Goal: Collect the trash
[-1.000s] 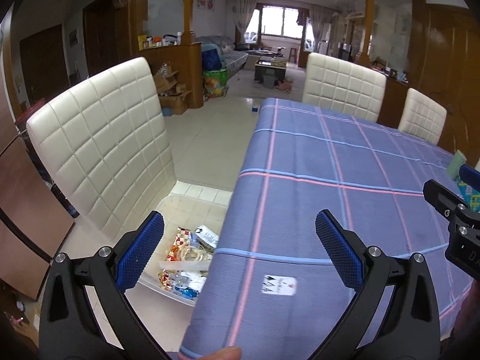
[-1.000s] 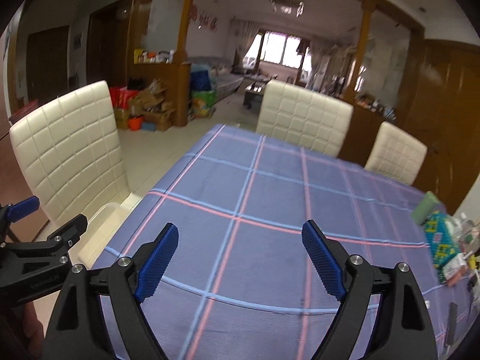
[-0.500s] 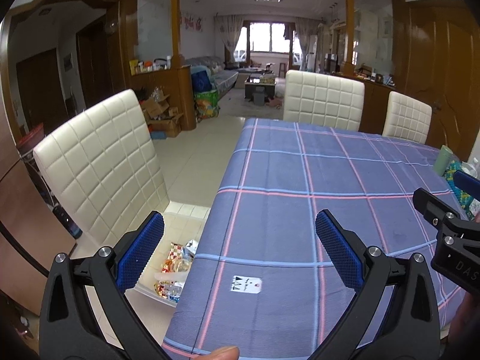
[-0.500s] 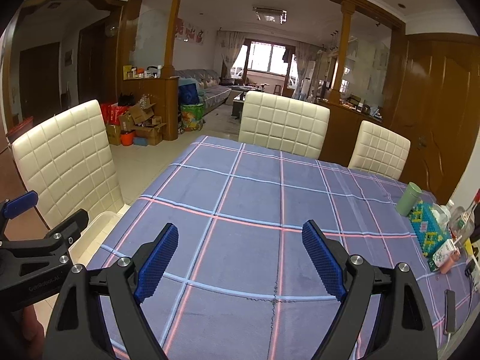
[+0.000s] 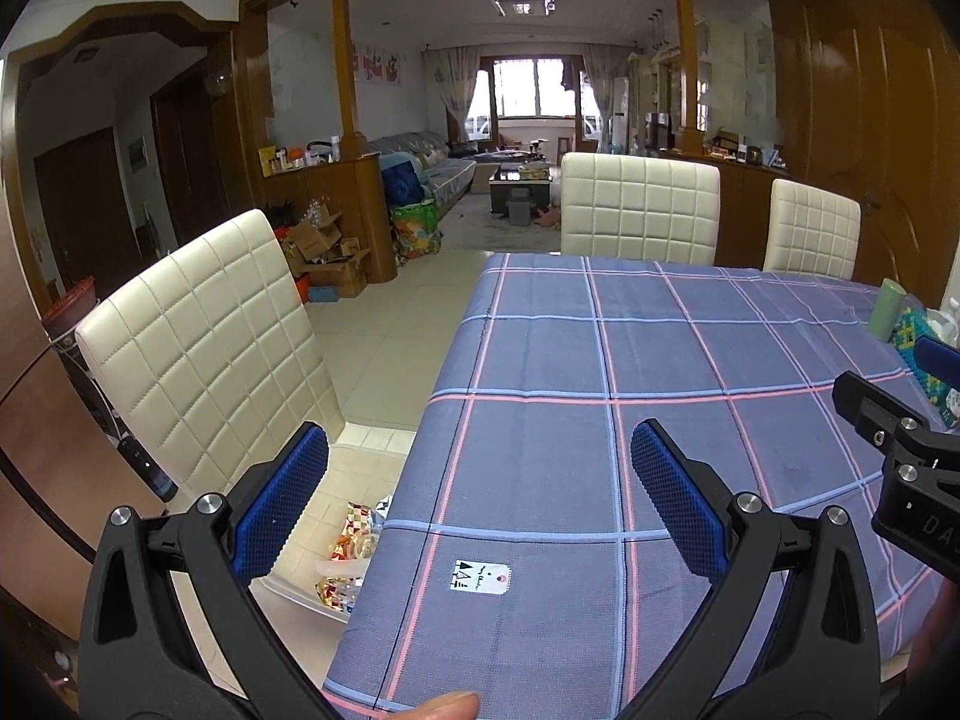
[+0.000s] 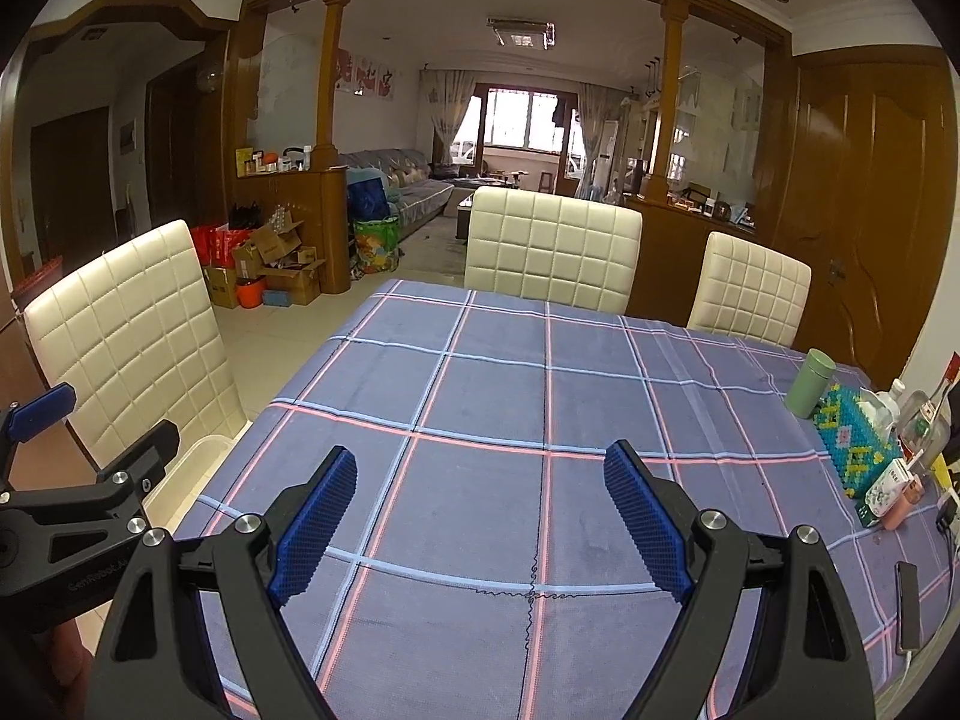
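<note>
My left gripper (image 5: 480, 450) hangs open over the near left corner of the table, nothing between its blue pads. Below its left finger, on the floor beside the table, a clear plastic bin (image 5: 312, 597) holds several colourful wrappers (image 5: 351, 546). My right gripper (image 6: 480, 474) is open and empty above the blue plaid tablecloth (image 6: 510, 396). The left gripper's body shows at the left edge of the right wrist view, the right gripper's at the right edge of the left wrist view. A white tag (image 5: 480, 576) lies on the cloth near the front edge.
Cream quilted chairs stand at the left (image 5: 210, 348) and far side (image 5: 639, 210) of the table. Along the right edge sit a green cup (image 6: 810, 384), a beaded box (image 6: 855, 438), bottles, small cartons and a phone (image 6: 906, 606). Boxes and bags crowd the floor by the wooden divider (image 6: 288, 270).
Both views have levelled and risen: more of the room and ceiling shows, the bin sits lower in the left wrist view. Both grippers stay open and empty.
</note>
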The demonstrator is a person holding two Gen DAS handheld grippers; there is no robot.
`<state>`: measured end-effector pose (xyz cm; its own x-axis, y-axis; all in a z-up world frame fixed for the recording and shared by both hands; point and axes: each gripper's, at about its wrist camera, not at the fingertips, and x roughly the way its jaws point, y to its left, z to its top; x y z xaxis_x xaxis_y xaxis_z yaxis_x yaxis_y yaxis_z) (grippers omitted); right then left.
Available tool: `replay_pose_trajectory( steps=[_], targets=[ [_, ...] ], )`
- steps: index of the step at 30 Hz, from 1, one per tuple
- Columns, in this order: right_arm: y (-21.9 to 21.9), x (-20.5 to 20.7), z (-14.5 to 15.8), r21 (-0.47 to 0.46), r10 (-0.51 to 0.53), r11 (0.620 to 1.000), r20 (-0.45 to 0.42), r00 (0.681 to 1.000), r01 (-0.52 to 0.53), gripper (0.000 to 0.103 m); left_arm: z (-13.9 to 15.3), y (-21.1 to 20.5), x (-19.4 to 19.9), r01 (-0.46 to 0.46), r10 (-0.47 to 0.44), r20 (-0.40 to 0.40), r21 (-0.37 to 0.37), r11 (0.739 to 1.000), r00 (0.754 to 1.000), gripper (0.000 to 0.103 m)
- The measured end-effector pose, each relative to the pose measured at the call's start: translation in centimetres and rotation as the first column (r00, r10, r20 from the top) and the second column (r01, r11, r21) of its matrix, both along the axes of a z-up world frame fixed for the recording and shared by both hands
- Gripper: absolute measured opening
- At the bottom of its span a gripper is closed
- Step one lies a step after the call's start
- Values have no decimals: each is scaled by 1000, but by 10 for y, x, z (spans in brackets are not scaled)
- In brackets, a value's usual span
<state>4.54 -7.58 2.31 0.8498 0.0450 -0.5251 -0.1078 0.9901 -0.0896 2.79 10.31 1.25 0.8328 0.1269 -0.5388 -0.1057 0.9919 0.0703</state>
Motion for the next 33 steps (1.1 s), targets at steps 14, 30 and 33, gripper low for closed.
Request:
replay_pose_trajectory(
  steps=[14, 30, 33],
  targets=[
    [-11, -4, 0, 16, -18, 1000, 3, 1000, 18, 83, 0, -5, -4, 41, -41, -1, -20, 999, 999, 100],
    [-18, -4, -2, 34, -18, 999, -8, 1000, 18, 83, -1, -11, -5, 72, -73, -11, -23, 997, 997, 100],
    [-17, -4, -2, 32, -17, 999, -8, 1000, 17, 83, -2, -12, -5, 63, -64, -18, -18, 998, 998, 100]
  ],
)
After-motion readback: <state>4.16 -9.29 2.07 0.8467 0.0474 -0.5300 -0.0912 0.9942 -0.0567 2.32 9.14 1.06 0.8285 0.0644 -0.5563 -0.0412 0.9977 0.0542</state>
